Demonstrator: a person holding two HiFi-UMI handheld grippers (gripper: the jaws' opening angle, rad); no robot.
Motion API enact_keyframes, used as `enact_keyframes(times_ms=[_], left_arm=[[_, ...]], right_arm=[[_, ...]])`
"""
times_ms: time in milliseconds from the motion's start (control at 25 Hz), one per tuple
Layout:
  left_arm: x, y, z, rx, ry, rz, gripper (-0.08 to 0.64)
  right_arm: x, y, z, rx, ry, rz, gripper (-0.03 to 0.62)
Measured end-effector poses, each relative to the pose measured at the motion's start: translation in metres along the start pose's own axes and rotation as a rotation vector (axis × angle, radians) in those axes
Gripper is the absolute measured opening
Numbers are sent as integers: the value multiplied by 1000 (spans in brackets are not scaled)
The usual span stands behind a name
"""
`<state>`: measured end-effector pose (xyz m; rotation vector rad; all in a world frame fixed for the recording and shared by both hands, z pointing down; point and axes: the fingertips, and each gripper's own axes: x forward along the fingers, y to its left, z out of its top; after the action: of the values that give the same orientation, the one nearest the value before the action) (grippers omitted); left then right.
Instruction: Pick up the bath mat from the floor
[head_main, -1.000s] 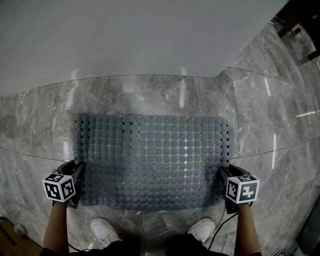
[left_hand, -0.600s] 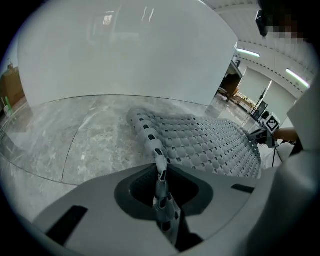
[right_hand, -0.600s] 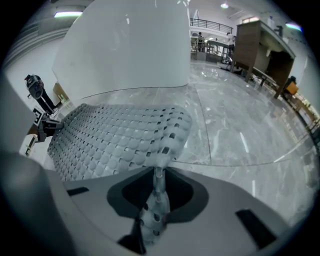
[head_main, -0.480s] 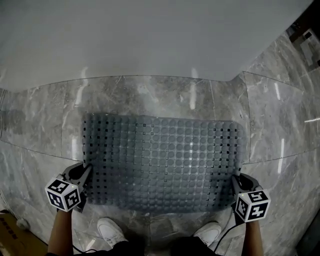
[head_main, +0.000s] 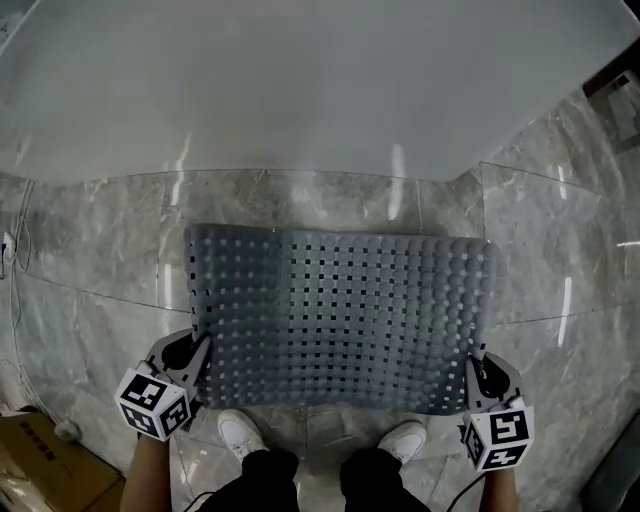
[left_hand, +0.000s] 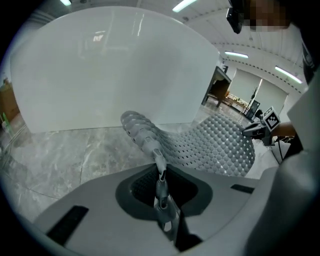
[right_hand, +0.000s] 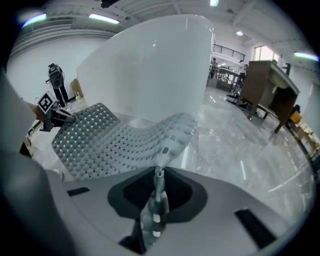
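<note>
The grey perforated bath mat (head_main: 340, 320) hangs between my two grippers, its near edge raised off the marble floor and its far part still low by the white tub. My left gripper (head_main: 200, 352) has the mat's near left corner between its closing jaws. The thin edge sits pinched there (left_hand: 160, 172), and the mat (left_hand: 215, 145) curves away from it. My right gripper (head_main: 472, 366) is closing on the near right corner. That edge is clamped between the pads (right_hand: 159, 172), with the mat (right_hand: 115, 137) sagging toward the other gripper (right_hand: 55, 117).
A curved white tub wall (head_main: 300, 90) stands just beyond the mat. The person's white shoes (head_main: 240, 432) are right under the mat's near edge. A cardboard box (head_main: 30, 460) lies at the bottom left, a cable (head_main: 15, 250) at the left, and a wooden desk (right_hand: 270, 95) far right.
Both grippers have closed on the mat's near corners and lifted that edge, so the mat now tilts up toward me. The grippers sit lower in the head view.
</note>
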<state>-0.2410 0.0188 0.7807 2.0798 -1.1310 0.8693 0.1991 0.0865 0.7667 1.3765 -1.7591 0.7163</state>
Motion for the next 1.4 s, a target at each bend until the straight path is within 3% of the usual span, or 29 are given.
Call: enact_keyframes(times_ms=[360, 880, 1080, 1400], left_arm=[[-148, -73, 159, 21, -96, -6, 43], [-414, -142, 437, 104, -343, 67, 41], [-510, -154, 509, 122, -455, 122, 41], [-618, -174, 568, 167, -636, 165, 41]], right_arm=[[-193, -35, 129, -11, -87, -93, 69], [-471, -48, 385, -13, -339, -158, 69], [-560, -50, 455, -24, -444, -195, 69], [-661, -31, 526, -65, -611, -249, 71]])
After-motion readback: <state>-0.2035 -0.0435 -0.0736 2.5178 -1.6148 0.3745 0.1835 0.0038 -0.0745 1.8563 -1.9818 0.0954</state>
